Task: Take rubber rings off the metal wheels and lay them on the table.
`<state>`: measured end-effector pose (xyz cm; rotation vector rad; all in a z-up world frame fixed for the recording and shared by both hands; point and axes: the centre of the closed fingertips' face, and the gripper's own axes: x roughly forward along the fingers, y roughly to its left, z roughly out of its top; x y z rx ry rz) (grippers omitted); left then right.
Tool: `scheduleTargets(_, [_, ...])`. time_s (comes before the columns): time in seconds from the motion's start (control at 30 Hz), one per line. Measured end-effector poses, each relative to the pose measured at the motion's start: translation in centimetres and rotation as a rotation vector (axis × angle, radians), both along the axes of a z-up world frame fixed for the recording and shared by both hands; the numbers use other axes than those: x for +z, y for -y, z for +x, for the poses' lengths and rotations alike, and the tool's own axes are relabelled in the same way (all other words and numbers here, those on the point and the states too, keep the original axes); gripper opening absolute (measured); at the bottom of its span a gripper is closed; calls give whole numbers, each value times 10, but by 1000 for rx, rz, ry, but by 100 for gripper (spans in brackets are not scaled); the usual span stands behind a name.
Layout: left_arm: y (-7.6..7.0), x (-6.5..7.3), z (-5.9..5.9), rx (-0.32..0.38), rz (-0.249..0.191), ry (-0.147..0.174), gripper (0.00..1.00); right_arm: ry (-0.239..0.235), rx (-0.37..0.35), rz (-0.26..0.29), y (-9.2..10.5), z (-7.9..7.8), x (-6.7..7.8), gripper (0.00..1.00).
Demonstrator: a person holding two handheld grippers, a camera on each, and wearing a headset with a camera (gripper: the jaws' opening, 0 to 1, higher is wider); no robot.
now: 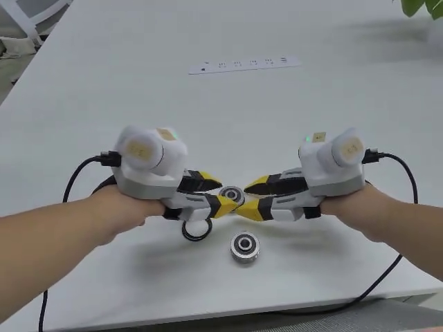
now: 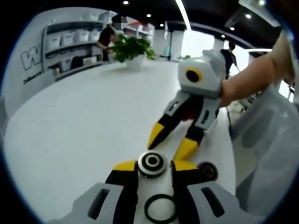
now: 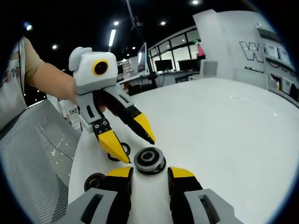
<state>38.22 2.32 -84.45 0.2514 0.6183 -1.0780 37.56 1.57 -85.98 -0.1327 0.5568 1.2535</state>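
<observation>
The left gripper point(image 2: 154, 167) has its jaws closed in on a metal wheel point(image 2: 152, 163), which sits snug between the two yellow tips in the left gripper view. From the opposite side, the right gripper point(image 3: 150, 171) meets the same wheel. Its jaws stand part open with the wheel just at their tips, and I cannot tell whether they press on it or only rest beside it. In the head view the two grippers come nose to nose with the wheel between them, held a little above the worktop point(image 1: 291, 104). Each gripper is grasped by a hand of the person, with a forearm running in from either side.

A loose black rubber ring point(image 1: 196, 230) lies flat on the worktop directly under the left gripper. In the left gripper view it shows through the gap between that gripper's own jaws. A second wheel point(image 1: 245, 247) lies on its side just below the meeting point of the jaws, near the ring but not touching it. It has a dark outer rim and a bright hub.

A black cable point(image 1: 405, 207) trails from the back of each gripper toward the near edge of the worktop. Well beyond them a white power strip point(image 1: 244, 66) lies flat, and the leaves of a plant point(image 1: 422, 5) show at the far right corner.
</observation>
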Motion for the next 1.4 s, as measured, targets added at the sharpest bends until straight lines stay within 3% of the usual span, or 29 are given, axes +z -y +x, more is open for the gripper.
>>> scheduleTargets(0.27, [3, 0, -1, -8, 9, 4, 22, 8, 8, -6, 0, -2, -1, 29])
scheduleTargets(0.5, [5, -2, 1, -45, 59, 59, 18, 13, 4, -3, -1, -1, 0, 29])
scheduleTargets(0.87, [4, -1, 2, -34, 79, 85, 14, 17, 5, -5, -5, 1, -2, 31])
scheduleTargets(1.4, [5, -1, 0, -19, 80, 89, 14, -3, -22, -7, -1, 1, -3, 24])
